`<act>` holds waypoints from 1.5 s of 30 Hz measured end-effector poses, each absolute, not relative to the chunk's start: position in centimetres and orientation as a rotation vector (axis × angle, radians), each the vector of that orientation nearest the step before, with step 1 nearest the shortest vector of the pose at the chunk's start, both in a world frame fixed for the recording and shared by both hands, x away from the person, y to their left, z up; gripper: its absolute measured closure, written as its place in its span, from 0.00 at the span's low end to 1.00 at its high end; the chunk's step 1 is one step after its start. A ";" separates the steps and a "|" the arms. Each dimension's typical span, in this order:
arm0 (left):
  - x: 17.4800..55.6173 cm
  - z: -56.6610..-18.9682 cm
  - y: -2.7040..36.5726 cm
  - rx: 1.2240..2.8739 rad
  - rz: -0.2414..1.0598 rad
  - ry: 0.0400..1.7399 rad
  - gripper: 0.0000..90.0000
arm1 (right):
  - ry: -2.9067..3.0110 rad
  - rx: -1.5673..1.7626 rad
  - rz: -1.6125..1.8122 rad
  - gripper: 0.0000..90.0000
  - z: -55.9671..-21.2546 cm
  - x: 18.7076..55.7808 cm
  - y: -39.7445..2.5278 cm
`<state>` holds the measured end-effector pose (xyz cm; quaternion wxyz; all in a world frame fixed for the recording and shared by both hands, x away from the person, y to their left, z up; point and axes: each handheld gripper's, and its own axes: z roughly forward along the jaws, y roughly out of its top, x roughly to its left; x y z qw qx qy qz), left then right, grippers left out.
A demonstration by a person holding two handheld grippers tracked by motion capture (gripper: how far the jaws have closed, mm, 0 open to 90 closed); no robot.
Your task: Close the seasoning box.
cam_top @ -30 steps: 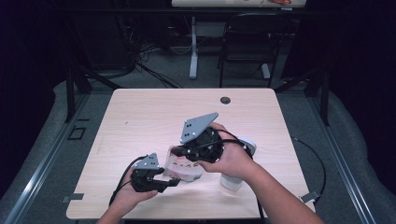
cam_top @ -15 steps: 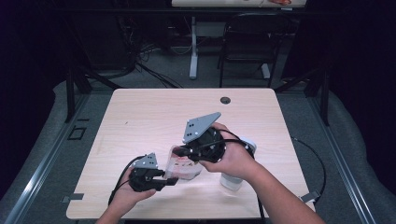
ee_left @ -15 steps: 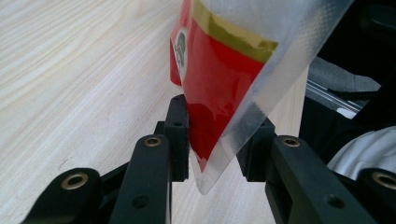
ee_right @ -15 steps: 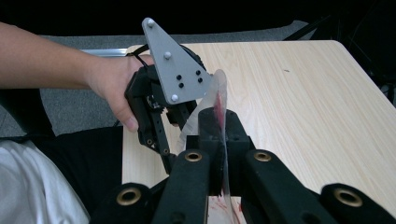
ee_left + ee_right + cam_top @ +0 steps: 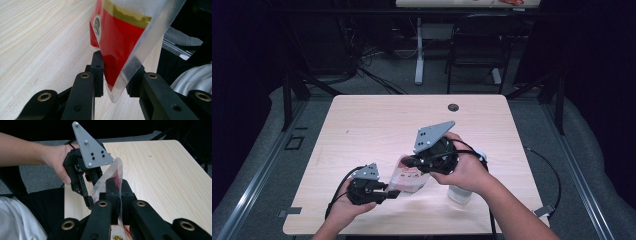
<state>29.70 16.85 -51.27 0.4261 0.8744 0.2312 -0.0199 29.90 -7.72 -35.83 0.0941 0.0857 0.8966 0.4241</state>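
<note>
A clear plastic bag (image 5: 409, 177) with a red and gold label hangs just above the wooden table (image 5: 377, 130), stretched between both grippers. My left gripper (image 5: 392, 192) holds its lower corner near the table's front edge. In the left gripper view the bag (image 5: 117, 37) drops between the jaws of that gripper (image 5: 116, 72), which press on its corner. My right gripper (image 5: 409, 161) pinches the upper edge. In the right gripper view its jaws (image 5: 119, 186) are closed on the bag's (image 5: 113, 171) thin rim, and the left gripper (image 5: 88, 201) holds the far side.
A whitish round container (image 5: 460, 194) stands on the table under the right forearm. A dark grommet hole (image 5: 453, 107) sits near the far edge. Beyond the table are a chair (image 5: 477, 45) and desk legs. Cables trail from both grippers.
Both grippers keep their hold on the bag. The left gripper has slid slightly toward the front edge and the right one slightly rightward, pulling the bag a bit tauter.
</note>
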 end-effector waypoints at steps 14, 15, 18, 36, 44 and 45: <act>29.4 -50.5 17.1 2.231 -0.029 0.579 0.83 | 2.651 0.345 1.253 0.95 -35.9 29.6 -9.0; 29.3 -50.5 17.1 2.232 -0.029 0.578 0.83 | 2.646 0.347 1.253 0.94 -35.9 29.6 -9.1; 29.2 -50.3 17.0 2.237 -0.030 0.578 0.83 | 2.635 0.367 1.269 0.94 -36.1 29.5 -9.5; 29.0 -50.1 16.9 2.289 -0.042 0.587 0.83 | 2.626 0.386 1.327 0.99 -37.6 29.4 -11.2; 29.0 -50.3 17.1 2.303 -0.060 0.592 0.83 | 2.607 0.423 1.376 0.99 -39.1 29.5 -11.9; 29.0 -50.3 17.1 2.303 -0.062 0.592 0.83 | 2.601 0.428 1.381 0.99 -39.2 29.5 -12.0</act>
